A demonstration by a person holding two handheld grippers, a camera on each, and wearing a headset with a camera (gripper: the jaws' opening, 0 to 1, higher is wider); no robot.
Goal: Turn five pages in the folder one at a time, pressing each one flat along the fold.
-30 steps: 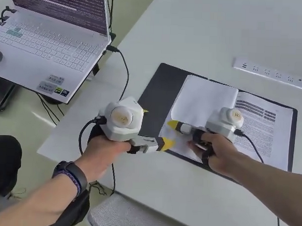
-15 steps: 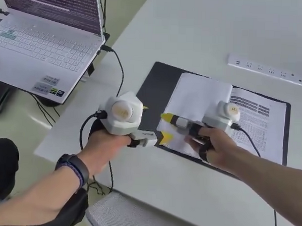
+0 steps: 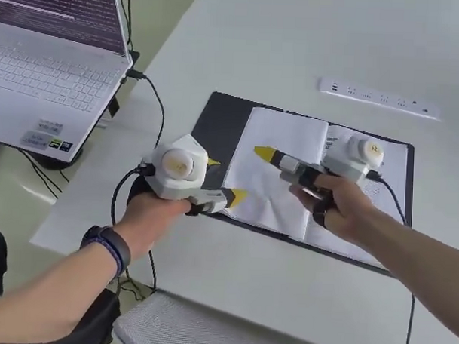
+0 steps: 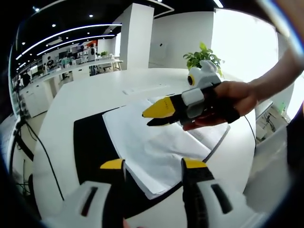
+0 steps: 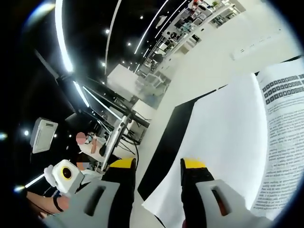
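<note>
The black folder [image 3: 216, 130] is laid open on the white table [image 3: 294, 38], with a blank page [image 3: 271, 181] bowed over its fold. The right gripper [image 5: 156, 164] is held above this page, jaws parted, possibly touching it. The left gripper [image 4: 153, 164] is held at the folder's near edge, jaws spread and empty.

Folder [image 3: 216, 126] matt black plastic; page [image 3: 271, 170] smooth white paper; table [image 3: 294, 46] matt white.
</note>
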